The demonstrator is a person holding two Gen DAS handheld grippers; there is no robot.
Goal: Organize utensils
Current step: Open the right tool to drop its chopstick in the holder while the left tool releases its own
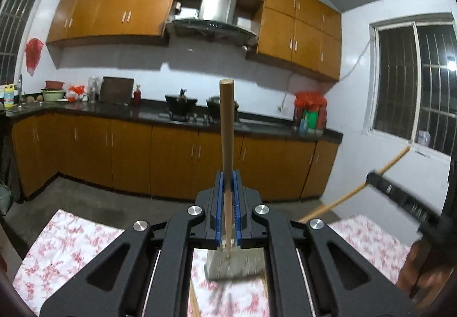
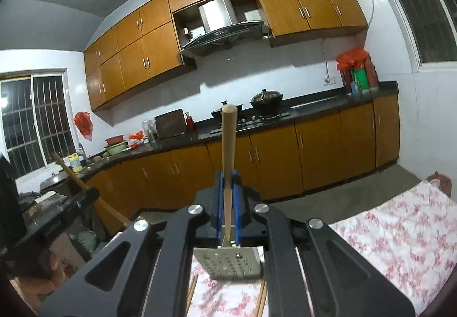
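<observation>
Above the floral tabletop [image 1: 85, 242], each gripper carries a spatula by its wooden handle, blade down near the cloth; left gripper [image 1: 228, 191] has its fingers [image 1: 218, 202] pressed onto the plain spatula [image 1: 227, 128], right gripper [image 2: 228, 188] pinches the slotted spatula [image 2: 228, 139] the same way. Both tools look light and stiff, the smooth round wood likely to slip or swivel under the metal blade's weight; gripping low, close to the blade as now, seems steadiest. Chopsticks [image 2: 190, 295] lie on the cloth below.
</observation>
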